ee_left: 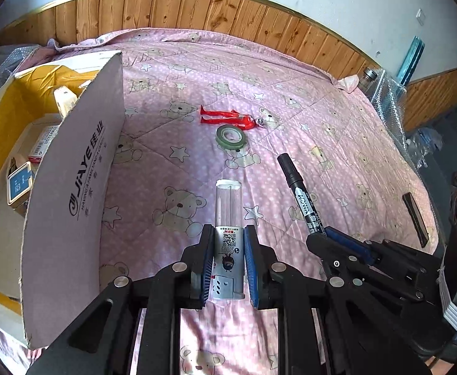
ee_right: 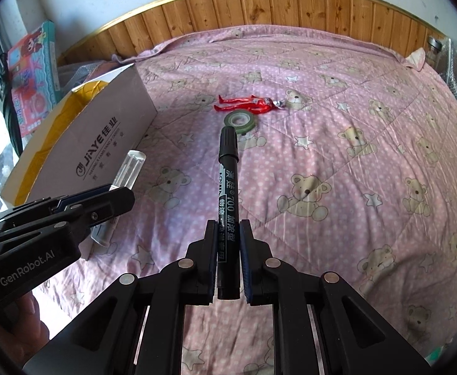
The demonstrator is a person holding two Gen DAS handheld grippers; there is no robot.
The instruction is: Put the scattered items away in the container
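Note:
My left gripper (ee_left: 228, 234) is shut on a clear plastic tube (ee_left: 227, 206) with a printed label, held above the pink bedspread just right of the cardboard box (ee_left: 72, 187). The box stands open with several small packets inside. My right gripper (ee_right: 227, 228) is shut on a black marker pen (ee_right: 226, 162) that points forward. In the left wrist view the right gripper (ee_left: 317, 232) holds that marker pen (ee_left: 297, 187) at the right. A red toy figure (ee_left: 228, 118) and a green tape roll (ee_left: 231, 136) lie on the bed further ahead.
A wooden headboard (ee_left: 197, 9) runs along the far side of the bed. A dark flat bar (ee_left: 415, 218) lies near the right bed edge. A glass jar (ee_right: 434, 50) and bubble wrap sit at the far right corner. A colourful toy box (ee_right: 34, 72) leans behind the cardboard box (ee_right: 103, 143).

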